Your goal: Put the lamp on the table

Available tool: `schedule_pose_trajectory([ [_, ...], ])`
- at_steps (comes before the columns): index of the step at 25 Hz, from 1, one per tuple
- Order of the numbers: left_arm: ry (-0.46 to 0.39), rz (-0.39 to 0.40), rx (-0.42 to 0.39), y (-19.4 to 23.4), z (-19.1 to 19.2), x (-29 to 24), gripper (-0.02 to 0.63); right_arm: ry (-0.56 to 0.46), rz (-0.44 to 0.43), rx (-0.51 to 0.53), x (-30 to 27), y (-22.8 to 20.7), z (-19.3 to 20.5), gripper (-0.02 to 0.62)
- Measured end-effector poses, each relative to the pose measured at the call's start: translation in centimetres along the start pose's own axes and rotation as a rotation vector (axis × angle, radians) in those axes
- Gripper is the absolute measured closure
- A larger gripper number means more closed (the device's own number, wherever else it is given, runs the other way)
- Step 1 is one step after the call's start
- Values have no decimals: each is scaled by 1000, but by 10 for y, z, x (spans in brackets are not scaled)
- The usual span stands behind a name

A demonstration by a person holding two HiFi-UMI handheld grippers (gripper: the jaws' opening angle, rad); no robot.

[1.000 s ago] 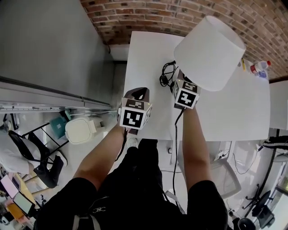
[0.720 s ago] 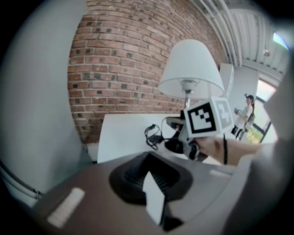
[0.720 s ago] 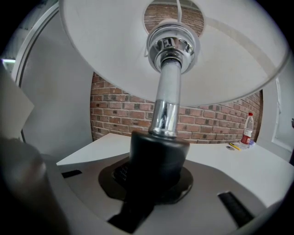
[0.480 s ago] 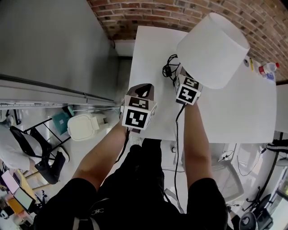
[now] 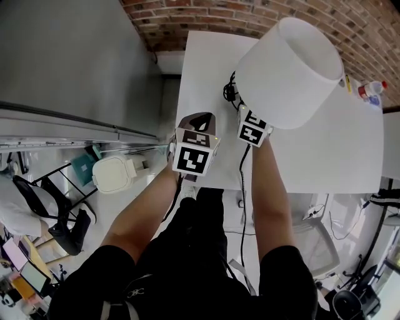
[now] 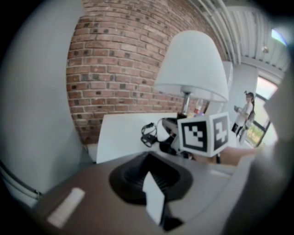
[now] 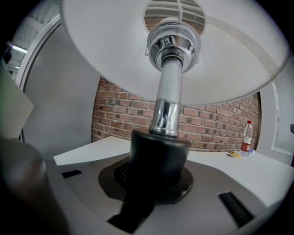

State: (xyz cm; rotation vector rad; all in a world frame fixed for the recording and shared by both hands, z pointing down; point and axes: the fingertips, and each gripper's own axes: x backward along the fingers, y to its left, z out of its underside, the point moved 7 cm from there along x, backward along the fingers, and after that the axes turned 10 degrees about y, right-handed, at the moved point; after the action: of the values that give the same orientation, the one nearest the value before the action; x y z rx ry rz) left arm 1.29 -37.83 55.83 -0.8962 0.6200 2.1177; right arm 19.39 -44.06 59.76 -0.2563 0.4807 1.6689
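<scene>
A red brick wall (image 5: 250, 15) runs along the top of the head view, and a flat grey panel (image 5: 62, 56) fills the upper left. At the right edge stands a clear bottle (image 5: 370, 89) with a red cap, with a yellow pen (image 5: 347, 79) near it. Left of centre sits a white stool (image 5: 114, 173), a teal box (image 5: 83, 170) just beside it. Far back at the right of the left gripper view stands a person (image 6: 244, 114).

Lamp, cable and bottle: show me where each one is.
lamp (image 5: 290, 72): head view, side of its white shade.
cable (image 6: 149, 133): left gripper view, its black coil.
bottle (image 7: 247, 137): right gripper view, its clear body.
</scene>
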Motion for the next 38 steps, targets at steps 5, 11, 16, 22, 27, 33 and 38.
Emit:
schedule_pose_trajectory([
  [5,-2,1,-3,-1,4,4,606,-52,25,13,6,1,5,526],
  [11,11,-4,1,0,17,3,606,-115,46,36,11,6,10,526],
  [16,18,-1,2,-1,24,8,606,-103,39,36,10,5,11,517],
  [22,7,-2,3,2,24,16,606,-22,4,-41,2,-1,28,381],
  [27,2,2,1,4,20,23,606,16,18,-50,19,3,28,356],
  [33,-8,2,-2,1,15,34,606,86,12,-111,47,7,53,356],
  [38,-17,0,0,-6,12,45,606,221,14,-172,83,10,71,456],
])
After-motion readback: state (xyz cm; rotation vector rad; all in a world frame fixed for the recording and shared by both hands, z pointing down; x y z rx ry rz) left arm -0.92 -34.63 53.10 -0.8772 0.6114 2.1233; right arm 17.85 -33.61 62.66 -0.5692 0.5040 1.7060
